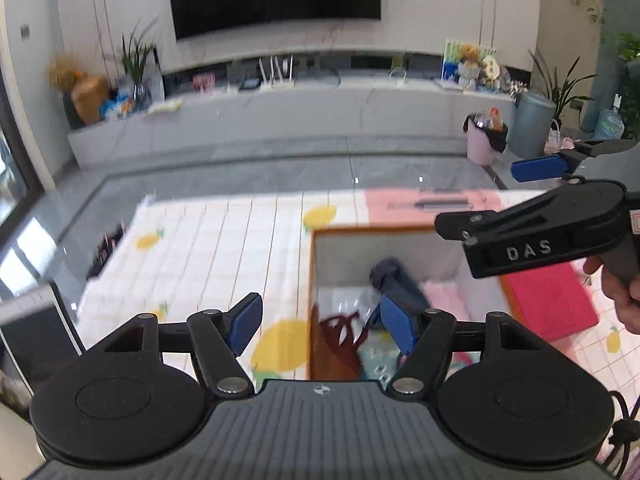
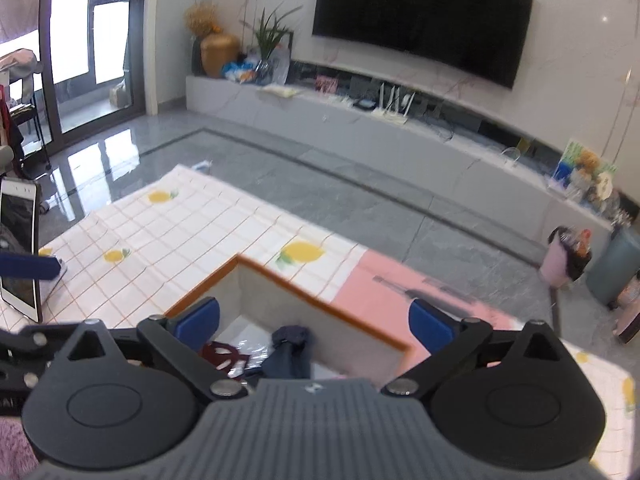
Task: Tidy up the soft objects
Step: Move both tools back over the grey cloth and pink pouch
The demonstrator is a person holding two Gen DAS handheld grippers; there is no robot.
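Claws both gape wide and hold nothing: the left claw [image 1: 322, 322] and the right claw [image 2: 314, 322] hang above the box [image 2: 280, 280]. A dark blue cloth [image 2: 290, 350] lies inside the box, below and between the right claw's fingers. The box sits on a lemon tablecloth [image 1: 208, 236].

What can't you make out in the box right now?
- Left wrist view: the box contents are motion-blurred; the left gripper covers part of them.
- Right wrist view: the right gripper body cuts off the near half; only the navy item is clear.
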